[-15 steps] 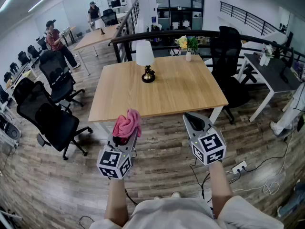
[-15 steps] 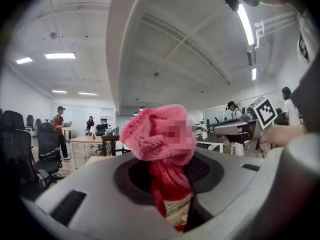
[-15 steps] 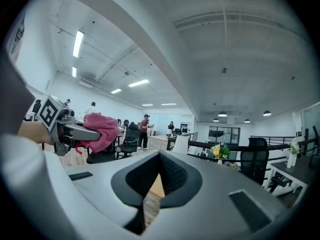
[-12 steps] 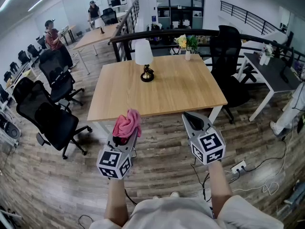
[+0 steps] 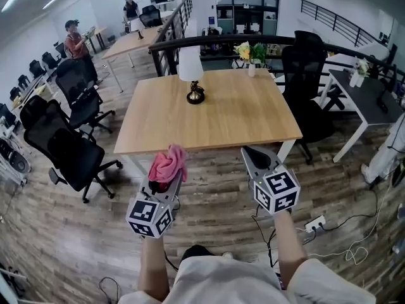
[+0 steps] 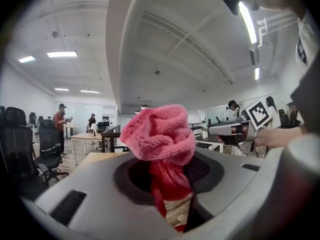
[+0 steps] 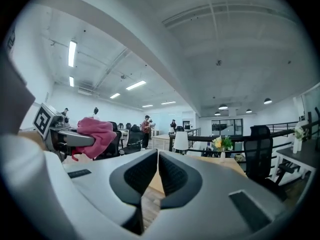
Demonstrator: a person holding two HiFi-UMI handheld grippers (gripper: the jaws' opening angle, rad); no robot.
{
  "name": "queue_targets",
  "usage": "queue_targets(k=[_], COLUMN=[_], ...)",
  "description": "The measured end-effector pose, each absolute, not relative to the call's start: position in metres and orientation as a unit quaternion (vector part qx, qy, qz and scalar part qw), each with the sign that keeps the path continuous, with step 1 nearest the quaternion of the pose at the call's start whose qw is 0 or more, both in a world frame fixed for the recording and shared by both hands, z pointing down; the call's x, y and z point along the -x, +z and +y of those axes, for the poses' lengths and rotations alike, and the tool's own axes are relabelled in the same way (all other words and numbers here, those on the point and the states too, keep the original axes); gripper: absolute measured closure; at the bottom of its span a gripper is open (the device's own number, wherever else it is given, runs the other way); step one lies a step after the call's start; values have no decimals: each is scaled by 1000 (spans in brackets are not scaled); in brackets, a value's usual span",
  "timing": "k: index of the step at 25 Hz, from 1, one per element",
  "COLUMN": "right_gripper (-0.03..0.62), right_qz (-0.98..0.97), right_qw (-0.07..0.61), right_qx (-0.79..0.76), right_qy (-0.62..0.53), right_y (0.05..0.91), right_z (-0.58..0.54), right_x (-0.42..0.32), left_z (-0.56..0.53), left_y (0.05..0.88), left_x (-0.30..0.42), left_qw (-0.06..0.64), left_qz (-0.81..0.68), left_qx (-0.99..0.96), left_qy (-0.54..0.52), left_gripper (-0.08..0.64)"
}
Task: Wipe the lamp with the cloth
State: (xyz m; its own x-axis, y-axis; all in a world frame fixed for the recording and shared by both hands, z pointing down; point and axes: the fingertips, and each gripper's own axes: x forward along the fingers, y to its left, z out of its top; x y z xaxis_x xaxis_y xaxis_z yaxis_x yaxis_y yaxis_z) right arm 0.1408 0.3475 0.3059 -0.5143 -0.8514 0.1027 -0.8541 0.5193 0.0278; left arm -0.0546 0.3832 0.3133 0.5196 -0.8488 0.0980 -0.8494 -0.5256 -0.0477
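A table lamp (image 5: 190, 73) with a white shade and dark base stands at the far middle of the wooden table (image 5: 209, 116); the right gripper view shows the lamp (image 7: 180, 141) small in the distance. A bunched pink cloth (image 5: 168, 165) is clamped in my left gripper (image 5: 166, 181), which hangs over the floor short of the table's near edge. In the left gripper view the cloth (image 6: 161, 141) bulges up out of the jaws. My right gripper (image 5: 254, 159) is level beside it, shut with nothing between its pads (image 7: 157, 176).
A small vase of flowers (image 5: 250, 54) stands at the table's far right corner. Black office chairs (image 5: 69, 151) stand left, another chair (image 5: 304, 75) behind right. A black railing (image 5: 215, 43) runs behind the table. People stand at far desks. Cables and a power strip (image 5: 314, 223) lie on the floor.
The view has shifted slightly; the table and lamp sit a little nearer and lower in the head view. Both grippers keep the same pose, cloth still held.
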Motion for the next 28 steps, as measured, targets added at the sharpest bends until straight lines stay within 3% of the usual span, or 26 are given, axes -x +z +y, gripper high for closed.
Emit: queue_targets(k=[12,28], right_gripper=[559,561], right_qz=[-879,-885], right_qw=[52,61], right_qx=[-471,-461], right_qy=[48,25], right_y=[329,335], right_z=[299,88], right_x=[-134,-86], left_z=[335,112], left_y=[331,334], left_x=[54,105], left_qw=[12,13], left_qz=[-483,-479], left_qx=[-874,-877], left_qy=[54,47], left_gripper=[388,388])
